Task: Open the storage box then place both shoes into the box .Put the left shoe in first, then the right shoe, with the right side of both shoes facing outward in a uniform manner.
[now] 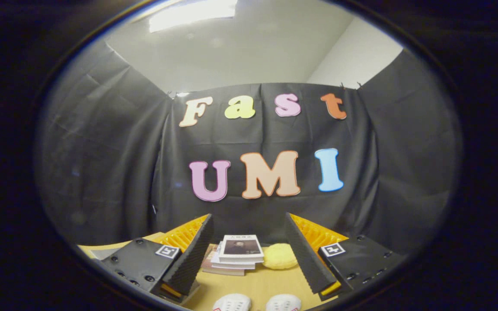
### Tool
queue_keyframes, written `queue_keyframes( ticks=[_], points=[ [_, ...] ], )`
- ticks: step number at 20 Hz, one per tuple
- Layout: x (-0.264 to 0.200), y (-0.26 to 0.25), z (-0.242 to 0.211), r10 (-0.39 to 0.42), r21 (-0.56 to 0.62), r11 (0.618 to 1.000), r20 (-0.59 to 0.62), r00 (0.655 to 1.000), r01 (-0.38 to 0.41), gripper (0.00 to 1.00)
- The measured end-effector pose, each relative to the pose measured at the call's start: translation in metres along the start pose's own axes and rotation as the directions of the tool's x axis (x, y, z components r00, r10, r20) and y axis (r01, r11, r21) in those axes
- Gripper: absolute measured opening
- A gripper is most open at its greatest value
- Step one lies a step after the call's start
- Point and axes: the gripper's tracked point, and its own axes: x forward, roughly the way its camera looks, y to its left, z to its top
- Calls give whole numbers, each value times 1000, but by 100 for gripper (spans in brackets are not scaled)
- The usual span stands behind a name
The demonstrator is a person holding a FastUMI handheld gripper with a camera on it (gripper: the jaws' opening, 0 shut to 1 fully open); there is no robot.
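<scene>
We see the light wooden tabletop [257,287] running ahead of us, with a stack of white-covered books [238,255] and a round pale-yellow sponge-like pad [279,256] lying side by side beyond the fingertips, and the rounded tips of two white shoes [257,303] near us, low between the fingers. Our hand-held gripper [249,252] is spread wide with nothing in it, and no storage box is in sight, so we can say nothing about its lid or contents. We judge the opening step comes first: we should find the box before touching either shoe.
</scene>
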Motion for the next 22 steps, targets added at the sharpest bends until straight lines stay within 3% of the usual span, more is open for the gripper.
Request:
queue_keyframes(
  ticks=[5,12,18,22],
  points=[
    [-6,17,-46,121,191,977,-156,980,-90,100],
    [-22,40,-117,297,384,911,-362,884,-148,99],
    [-38,79,-166,509,642,756,-449,734,-132,99],
    [-54,105,-198,628,776,629,-472,619,-46,98]
  ],
)
